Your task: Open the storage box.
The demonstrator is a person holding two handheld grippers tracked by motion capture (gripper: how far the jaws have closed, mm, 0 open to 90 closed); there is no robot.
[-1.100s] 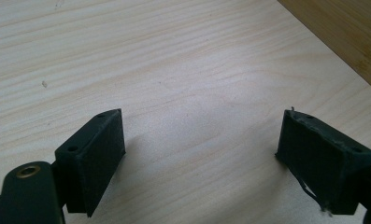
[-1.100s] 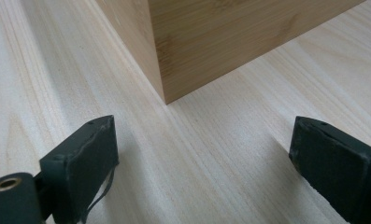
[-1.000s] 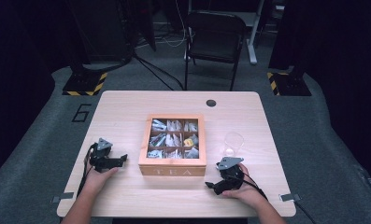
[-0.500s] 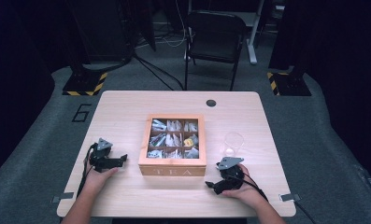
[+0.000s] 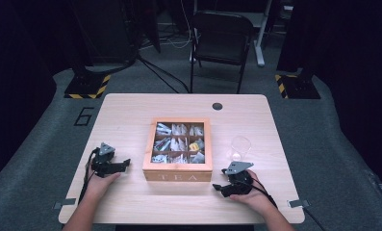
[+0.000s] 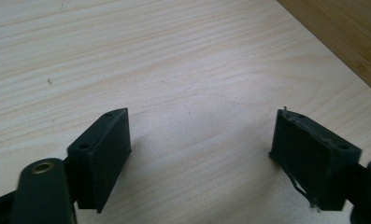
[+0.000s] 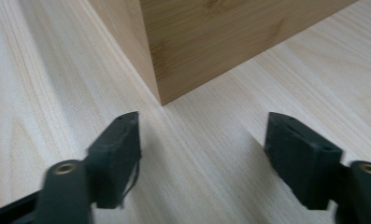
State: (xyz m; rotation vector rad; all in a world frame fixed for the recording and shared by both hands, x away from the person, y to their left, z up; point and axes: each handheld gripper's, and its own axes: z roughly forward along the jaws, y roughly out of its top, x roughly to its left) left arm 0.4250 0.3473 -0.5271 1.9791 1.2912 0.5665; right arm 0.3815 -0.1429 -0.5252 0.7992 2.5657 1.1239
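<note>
1. From the high view I see the wooden tea box (image 5: 178, 150) at the middle of the table (image 5: 131, 115), its lid off or open, its compartments filled with tea bags (image 5: 178, 143); the front wall carries the word TEA.
2. The same view gives me the left gripper (image 5: 121, 165) on the table left of the tea box, near its front left corner, and the right gripper (image 5: 219, 187) by its front right corner, each held in a hand with a forearm coming up from the bottom edge.
3. A clear plastic cup (image 5: 239, 147) stands just right of the tea box, behind the right gripper.
4. The left gripper view gives me what the high view cannot: the left gripper (image 6: 199, 154) has its jaws spread, having just been closing a little, with bare table between them and a strip of the tea box (image 6: 346, 32) at the upper right.
5. The right gripper view shows the right gripper (image 7: 202, 154) likewise spread and just narrowed, nothing between the jaws, aimed at a corner of the tea box (image 7: 206, 42), apart from it.
6. The table is pale wood with a dark round grommet (image 5: 217, 106) behind the tea box.
7. Beyond the tea box stands a black chair (image 5: 221, 43) on grey floor; cables trail there, a 6 (image 5: 84, 116) is marked left of the table, and 2 yellow-black striped bases (image 5: 86, 86) flank it.
</note>
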